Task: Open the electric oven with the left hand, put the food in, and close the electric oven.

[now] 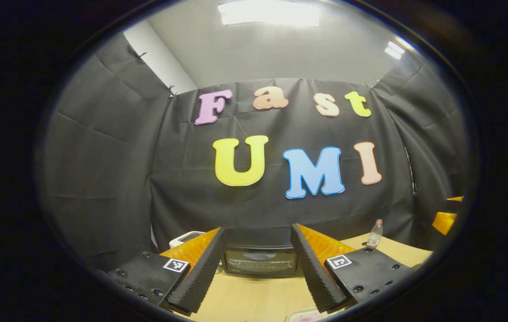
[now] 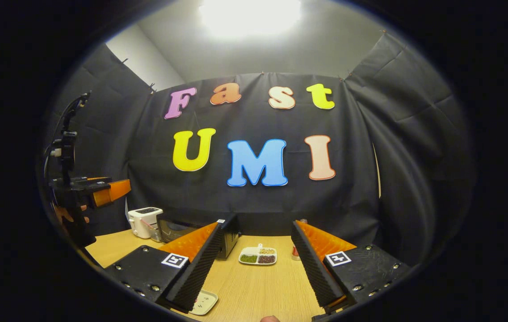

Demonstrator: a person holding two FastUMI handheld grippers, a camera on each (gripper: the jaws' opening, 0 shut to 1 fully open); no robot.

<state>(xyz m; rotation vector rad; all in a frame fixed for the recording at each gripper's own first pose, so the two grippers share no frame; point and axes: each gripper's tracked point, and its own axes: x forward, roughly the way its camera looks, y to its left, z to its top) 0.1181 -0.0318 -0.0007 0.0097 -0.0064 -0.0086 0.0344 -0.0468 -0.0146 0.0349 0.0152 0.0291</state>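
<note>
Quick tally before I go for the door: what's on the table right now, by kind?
Electric oven: 1, door shut
White toaster: 1
Divided tray of food: 1
Small plate, near edge: 1
Clear bottle: 1
Total: 5 things. Both claws, left and right, are open and hold nothing.

**Black-draped booth under ceiling lights**

Creased black cloth [image 2: 254,201] hangs as the booth's back and side walls, pinned along its top edge. Above it rise a pale wall [image 1: 160,58] and ceiling with bright light panels [image 1: 269,13]. A light wooden counter [image 2: 258,286] spans the foreground.
</note>
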